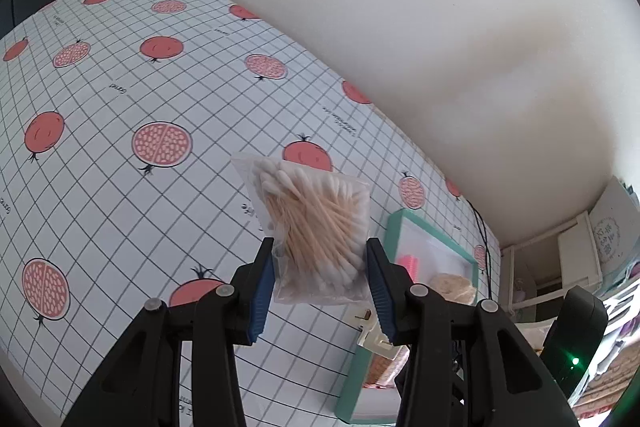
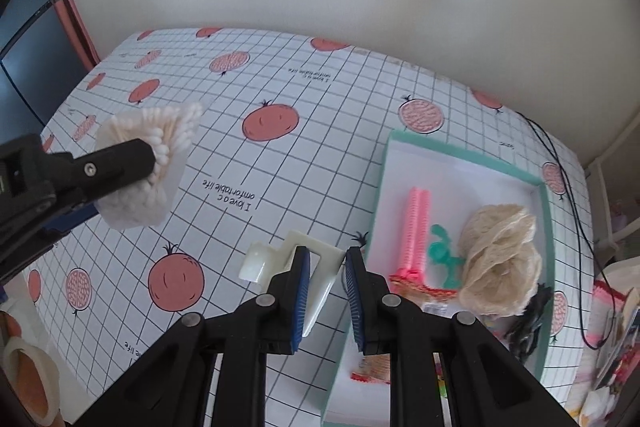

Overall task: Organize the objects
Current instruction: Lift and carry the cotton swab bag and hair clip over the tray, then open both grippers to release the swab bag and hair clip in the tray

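Observation:
My left gripper (image 1: 320,255) is shut on a clear bag of cotton swabs (image 1: 316,215) and holds it above the pomegranate-print tablecloth (image 1: 120,99). The right wrist view shows that bag (image 2: 136,207) at the far left, hanging from the left gripper's black finger (image 2: 116,163). A white plastic clip (image 2: 320,279) fills the narrow gap between the blue pads of my right gripper (image 2: 327,259), just left of the teal-rimmed box (image 2: 464,163). In the left wrist view the clip (image 1: 372,335) peeks out beside the right finger, next to the box (image 1: 394,227).
Inside the box lie a pink ribbed item (image 2: 418,231), a teal plastic piece (image 2: 440,251), a beige mesh puff (image 2: 500,259) and something black (image 2: 528,323). A black cable (image 2: 576,187) runs along the table's right side. A tape roll (image 2: 24,379) sits at the lower left. White wall behind.

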Demonstrator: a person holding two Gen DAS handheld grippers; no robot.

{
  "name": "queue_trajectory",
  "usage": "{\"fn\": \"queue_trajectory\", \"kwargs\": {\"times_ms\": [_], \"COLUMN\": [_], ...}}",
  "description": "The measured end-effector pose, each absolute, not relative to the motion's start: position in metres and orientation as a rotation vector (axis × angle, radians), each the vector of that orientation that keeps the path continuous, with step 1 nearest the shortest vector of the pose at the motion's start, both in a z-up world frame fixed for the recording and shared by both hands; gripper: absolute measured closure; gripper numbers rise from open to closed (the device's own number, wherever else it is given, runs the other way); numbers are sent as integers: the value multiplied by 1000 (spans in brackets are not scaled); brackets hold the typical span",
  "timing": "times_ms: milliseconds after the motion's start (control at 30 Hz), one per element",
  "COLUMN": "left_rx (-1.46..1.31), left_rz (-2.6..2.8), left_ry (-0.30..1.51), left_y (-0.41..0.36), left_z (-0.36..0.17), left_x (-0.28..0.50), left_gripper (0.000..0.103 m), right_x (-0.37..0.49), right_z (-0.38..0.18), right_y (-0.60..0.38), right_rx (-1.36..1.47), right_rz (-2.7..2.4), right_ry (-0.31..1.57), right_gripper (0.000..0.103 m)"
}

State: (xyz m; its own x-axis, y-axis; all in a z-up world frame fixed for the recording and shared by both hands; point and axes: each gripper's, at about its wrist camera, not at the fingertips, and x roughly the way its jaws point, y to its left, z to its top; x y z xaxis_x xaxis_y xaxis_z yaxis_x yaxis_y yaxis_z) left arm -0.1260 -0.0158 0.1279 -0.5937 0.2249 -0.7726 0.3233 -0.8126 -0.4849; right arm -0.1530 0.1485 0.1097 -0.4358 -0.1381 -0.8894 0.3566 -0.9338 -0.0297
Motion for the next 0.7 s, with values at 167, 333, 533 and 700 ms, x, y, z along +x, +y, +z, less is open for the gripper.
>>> {"fn": "queue_trajectory", "kwargs": {"times_ms": [167,333,533,700], "left_rx": [1399,1430,1500,1598], "left_rz": [-2615,-2656,-2758,-2811], "left_ry": [942,946,876,784], "left_y": [0,23,67,106], "left_z": [131,130,132,122], "left_x": [-127,-129,-131,-132], "left_gripper": [58,58,58,58], "right_x": [-154,-157,-163,-165], "right_z": [115,123,126,119], "right_y": [166,197,254,295], "right_rx": [1472,1486,1543,1619], "right_rz": [-2443,-2481,-2543,-2567], "right_ry": [295,256,150,78], "right_gripper": [83,83,83,83]}}
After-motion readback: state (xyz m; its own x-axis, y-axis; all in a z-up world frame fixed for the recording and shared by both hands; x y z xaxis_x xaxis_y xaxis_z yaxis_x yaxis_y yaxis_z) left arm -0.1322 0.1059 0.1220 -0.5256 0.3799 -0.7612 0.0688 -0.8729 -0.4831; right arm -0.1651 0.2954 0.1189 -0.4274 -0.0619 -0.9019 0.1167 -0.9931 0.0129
